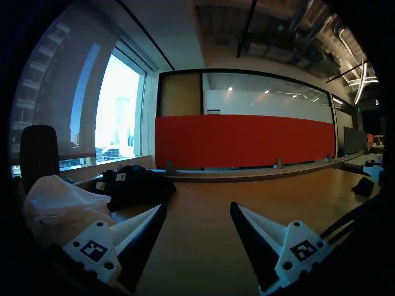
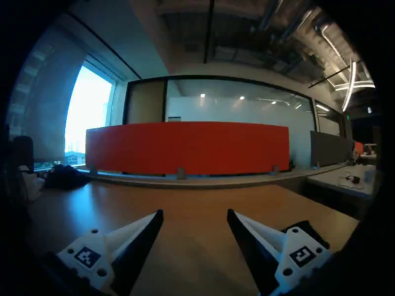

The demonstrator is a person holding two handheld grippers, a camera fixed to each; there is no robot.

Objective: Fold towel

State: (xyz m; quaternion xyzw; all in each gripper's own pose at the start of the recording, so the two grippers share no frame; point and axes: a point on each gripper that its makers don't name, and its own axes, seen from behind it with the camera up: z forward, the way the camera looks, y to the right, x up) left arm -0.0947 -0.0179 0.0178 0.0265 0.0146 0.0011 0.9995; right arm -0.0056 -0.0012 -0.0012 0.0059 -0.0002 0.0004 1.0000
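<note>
Cloth observed at the left end of the bench (image 1: 207,237): a crumpled white cloth (image 1: 59,207) lies nearest the edge, with a heap of black cloth (image 1: 136,186) bearing small white tags just beside it, apparently touching (which of the two is the towel cannot be told). In the right gripper view the black heap (image 2: 66,176) sits far off to the left, well apart from that gripper. Left gripper (image 1: 196,204): fingers spread wide, nothing between them, bare wood showing in the gap; the white cloth appears close behind the finger on the picture's left, contact not determinable. Right gripper (image 2: 194,211): likewise spread, holding nothing, poised over open bench surface. A small dark item (image 1: 364,186) lies at the bench's right side. A red partition (image 2: 187,148) runs along the far edge of the bench, with a glazed wall behind it. A bright window (image 1: 118,123) and a dark chair back (image 1: 39,153) stand at the left.
</note>
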